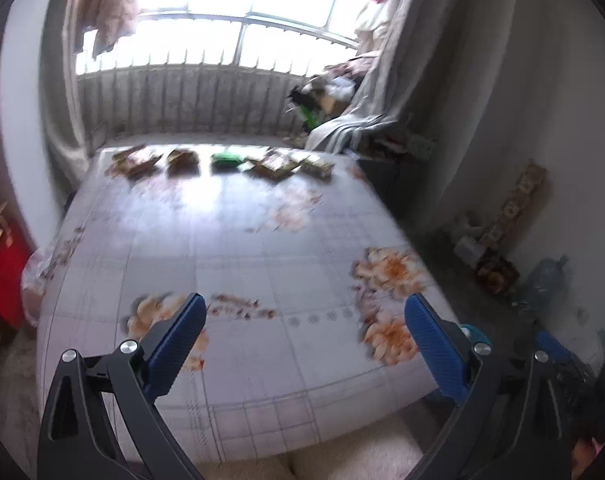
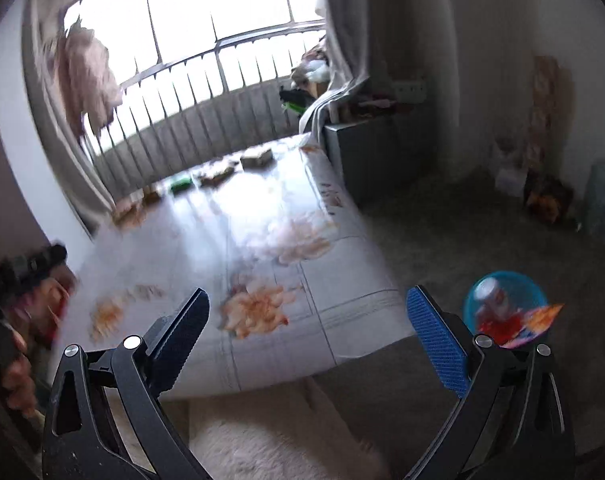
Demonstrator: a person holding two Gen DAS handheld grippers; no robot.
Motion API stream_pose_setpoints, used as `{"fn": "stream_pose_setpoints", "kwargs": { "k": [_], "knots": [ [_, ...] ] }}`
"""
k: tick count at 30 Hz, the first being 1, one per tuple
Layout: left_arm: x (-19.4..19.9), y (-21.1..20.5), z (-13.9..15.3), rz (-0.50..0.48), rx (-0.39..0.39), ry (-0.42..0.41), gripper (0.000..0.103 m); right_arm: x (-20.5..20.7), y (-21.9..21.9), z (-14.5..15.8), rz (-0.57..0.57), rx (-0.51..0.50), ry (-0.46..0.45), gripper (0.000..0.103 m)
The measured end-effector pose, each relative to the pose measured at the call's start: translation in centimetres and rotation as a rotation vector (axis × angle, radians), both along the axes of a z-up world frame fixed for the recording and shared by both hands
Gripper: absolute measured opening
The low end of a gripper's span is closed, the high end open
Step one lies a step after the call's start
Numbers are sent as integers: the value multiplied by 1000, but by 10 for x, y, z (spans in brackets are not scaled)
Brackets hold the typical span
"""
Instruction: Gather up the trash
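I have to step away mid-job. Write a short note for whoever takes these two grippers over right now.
Left gripper: open, nothing between its fingers.
Right gripper: open, also empty.
Both point over the near end of the floral-covered table.
Trash: a row of wrappers and packets, with a green one, along the far edge by the window railing.
Done: the blue bin on the floor to the right already holds trash.
Left: reach across, collect the far row, drop it in the bin.

The bed sheet (image 1: 230, 240) is white with a faint grey grid and orange-pink flower prints. At its far edge lies a green packet (image 1: 224, 161) among brown-gold packets (image 1: 276, 165). Beside the bed stands a translucent blue bin (image 2: 504, 308) holding red wrappers.
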State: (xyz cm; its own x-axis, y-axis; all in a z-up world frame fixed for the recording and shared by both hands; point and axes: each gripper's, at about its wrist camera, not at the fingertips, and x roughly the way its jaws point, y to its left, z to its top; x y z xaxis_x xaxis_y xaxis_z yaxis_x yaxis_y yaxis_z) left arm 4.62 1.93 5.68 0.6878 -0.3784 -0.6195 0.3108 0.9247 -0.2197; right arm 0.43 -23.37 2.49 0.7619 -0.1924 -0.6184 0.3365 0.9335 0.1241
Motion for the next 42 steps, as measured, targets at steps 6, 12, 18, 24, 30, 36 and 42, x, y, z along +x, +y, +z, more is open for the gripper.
{"fn": "stream_pose_setpoints", "kwargs": {
  "k": [6, 12, 18, 24, 30, 36, 42],
  "knots": [
    [-15, -17, -24, 72, 113, 3, 97, 5, 33, -18, 30, -194, 72, 95],
    [-33, -42, -44, 38, 211, 67, 97, -3, 37, -40, 9, -154, 154, 95],
    [-40, -58, -68, 38, 234, 191, 97, -14, 27, -56, -44, -128, 230, 95],
    [-40, -67, -69, 42, 249, 204, 97, -16, 18, -59, -62, -114, 251, 95],
    [-34, -67, -70, 71, 246, 235, 97, -14, 14, -61, -59, -118, 269, 95],
    [-31, -69, -69, 85, 258, 226, 97, -14, 11, -62, -66, -110, 273, 95],
    [-31, -73, -70, 76, 270, 229, 97, -14, 10, -62, -68, -110, 275, 95]
  ]
}}
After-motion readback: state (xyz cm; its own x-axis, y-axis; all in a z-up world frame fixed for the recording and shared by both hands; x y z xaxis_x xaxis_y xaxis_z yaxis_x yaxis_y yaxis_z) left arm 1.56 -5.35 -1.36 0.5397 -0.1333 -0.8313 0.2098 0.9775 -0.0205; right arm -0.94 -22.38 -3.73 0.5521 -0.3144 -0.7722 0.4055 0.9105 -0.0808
